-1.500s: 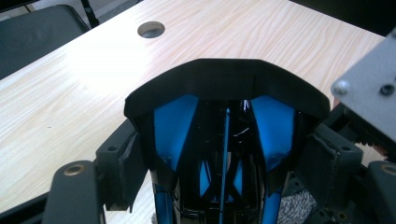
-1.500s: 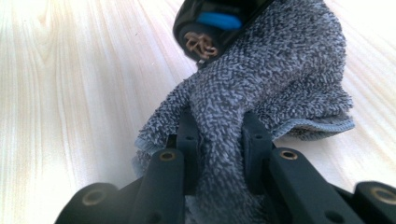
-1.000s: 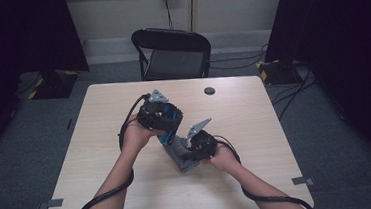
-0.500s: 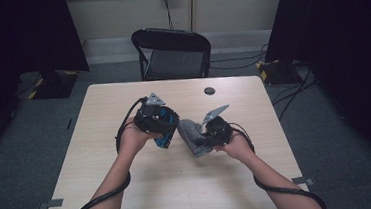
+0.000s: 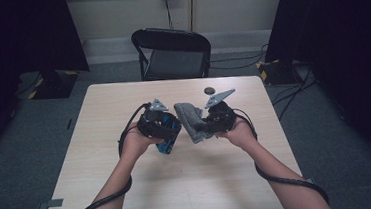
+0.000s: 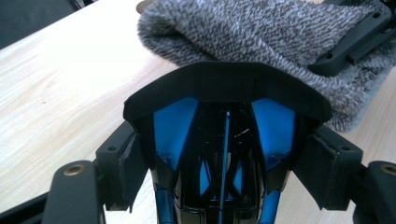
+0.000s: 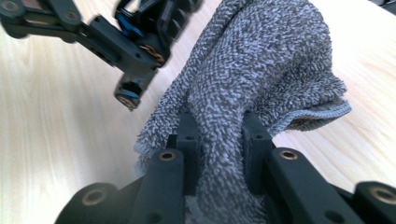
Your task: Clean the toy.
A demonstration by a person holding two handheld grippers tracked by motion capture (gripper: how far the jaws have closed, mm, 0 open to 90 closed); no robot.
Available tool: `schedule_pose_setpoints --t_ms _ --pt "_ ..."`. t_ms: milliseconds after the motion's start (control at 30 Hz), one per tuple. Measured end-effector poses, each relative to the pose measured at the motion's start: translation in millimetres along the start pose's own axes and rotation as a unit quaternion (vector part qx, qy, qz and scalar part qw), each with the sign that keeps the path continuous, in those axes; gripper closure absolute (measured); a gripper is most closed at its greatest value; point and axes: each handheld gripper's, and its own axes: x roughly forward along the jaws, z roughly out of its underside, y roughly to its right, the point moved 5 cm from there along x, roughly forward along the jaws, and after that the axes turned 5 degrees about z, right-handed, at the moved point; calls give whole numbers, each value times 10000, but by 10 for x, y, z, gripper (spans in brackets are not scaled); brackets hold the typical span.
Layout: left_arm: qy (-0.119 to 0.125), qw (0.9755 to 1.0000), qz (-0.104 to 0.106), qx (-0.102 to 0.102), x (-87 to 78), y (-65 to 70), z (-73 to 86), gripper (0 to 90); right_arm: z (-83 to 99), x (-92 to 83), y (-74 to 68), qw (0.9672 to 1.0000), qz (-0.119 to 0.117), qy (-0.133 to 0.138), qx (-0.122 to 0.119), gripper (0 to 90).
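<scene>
A black and blue plastic object (image 6: 224,107) sits between the pads of my left gripper (image 6: 224,156), which is shut on its two sides. In the high view the left gripper (image 5: 163,131) holds this object (image 5: 168,145) a little above the middle of the table. My right gripper (image 7: 219,140) is shut on a grey terry cloth (image 7: 261,60), whose folds bulge out past the jaws. Seen from above, the cloth (image 5: 189,119) hangs between the two grippers, with the right gripper (image 5: 208,127) just to its right. The cloth (image 6: 261,37) lies close against the far end of the object.
The light wooden table (image 5: 130,189) carries a small dark round disc (image 5: 209,90) near its far edge. Behind the table stands a black folding chair (image 5: 172,53). Cables trail from both grippers along the forearms.
My right gripper has risen and moved right and farther away, carrying the grey cloth off the table. The left gripper has stayed nearly in place with its object.
</scene>
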Motion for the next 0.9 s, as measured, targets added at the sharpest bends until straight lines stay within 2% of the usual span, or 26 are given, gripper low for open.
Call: schedule_pose_setpoints --t_ms 267,667,900 --pt "-40 10000 46 3 30 22 5 254 -29 108 -110 9998 -128 -18 -154 742" --pt "12 10000 -7 -47 -22 -6 -5 254 6 261 -157 9994 -326 -44 -143 742" --pt "-3 10000 -68 -28 -32 -6 -31 253 42 374 -241 9987 -428 -120 -249 742"
